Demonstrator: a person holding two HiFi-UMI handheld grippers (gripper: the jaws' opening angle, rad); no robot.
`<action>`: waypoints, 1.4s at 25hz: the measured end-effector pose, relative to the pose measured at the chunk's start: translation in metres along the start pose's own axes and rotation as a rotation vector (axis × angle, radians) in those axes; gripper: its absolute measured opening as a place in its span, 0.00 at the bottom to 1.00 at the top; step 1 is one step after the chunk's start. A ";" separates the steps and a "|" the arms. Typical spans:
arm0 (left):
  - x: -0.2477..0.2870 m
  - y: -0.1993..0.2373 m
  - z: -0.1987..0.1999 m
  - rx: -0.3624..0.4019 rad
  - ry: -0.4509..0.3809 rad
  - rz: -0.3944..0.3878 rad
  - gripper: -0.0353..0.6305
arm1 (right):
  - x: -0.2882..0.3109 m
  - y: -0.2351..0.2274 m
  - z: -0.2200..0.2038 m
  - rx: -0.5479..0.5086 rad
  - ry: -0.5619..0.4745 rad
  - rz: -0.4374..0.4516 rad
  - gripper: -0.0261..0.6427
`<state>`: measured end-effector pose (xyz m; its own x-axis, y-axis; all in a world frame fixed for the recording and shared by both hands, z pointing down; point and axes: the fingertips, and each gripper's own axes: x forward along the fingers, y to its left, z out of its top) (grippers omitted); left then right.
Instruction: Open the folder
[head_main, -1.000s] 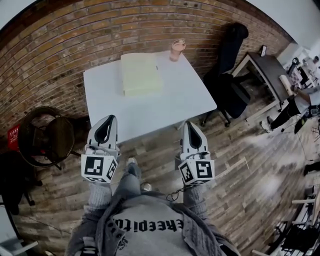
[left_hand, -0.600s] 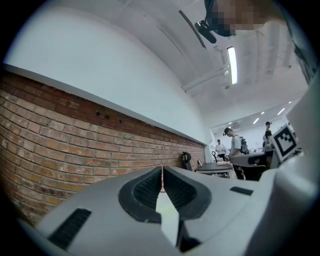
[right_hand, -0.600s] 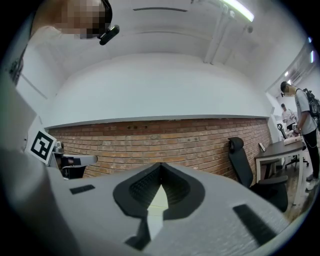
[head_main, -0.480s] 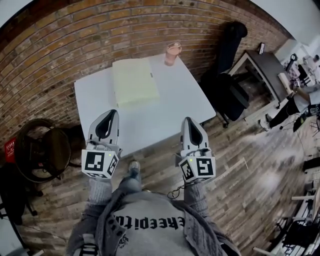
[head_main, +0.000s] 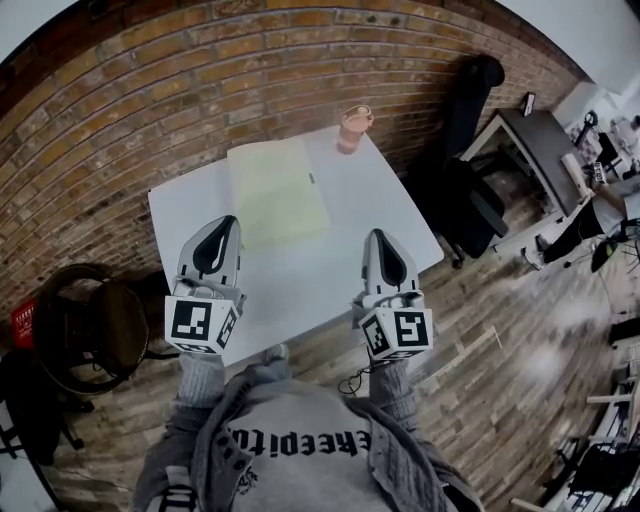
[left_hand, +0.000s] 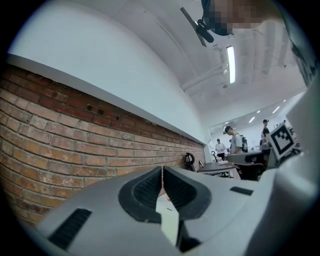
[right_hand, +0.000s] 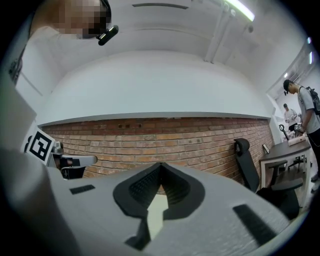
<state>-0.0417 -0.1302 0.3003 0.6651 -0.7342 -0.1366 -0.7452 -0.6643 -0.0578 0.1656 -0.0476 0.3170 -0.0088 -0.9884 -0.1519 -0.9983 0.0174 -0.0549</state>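
Claws are both staying pressed shut on nothing, the left claw (head_main: 221, 224) and the right claw (head_main: 378, 237) now hanging over the near edge of the white surface (head_main: 385, 205), which is sitting closer under them than a second ago as the person is stepping in. Beyond them the pale yellow folder (head_main: 277, 192) is lying flat and closed toward the far side, near a pink cup (head_main: 353, 127) and well apart from both claws. By my reading the approach is still closing and the opening is not yet beginning.
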 end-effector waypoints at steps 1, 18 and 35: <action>0.005 0.006 -0.002 0.000 0.000 -0.002 0.07 | 0.008 0.001 -0.002 0.001 0.003 0.000 0.04; 0.057 0.041 -0.079 0.010 0.136 -0.054 0.07 | 0.083 -0.001 -0.063 0.040 0.152 0.022 0.04; 0.068 0.015 -0.165 0.251 0.417 -0.022 0.07 | 0.132 -0.028 -0.154 0.079 0.404 0.241 0.04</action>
<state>0.0003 -0.2132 0.4536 0.6054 -0.7478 0.2724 -0.6852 -0.6639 -0.2996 0.1838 -0.2019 0.4503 -0.2764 -0.9341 0.2260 -0.9580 0.2490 -0.1425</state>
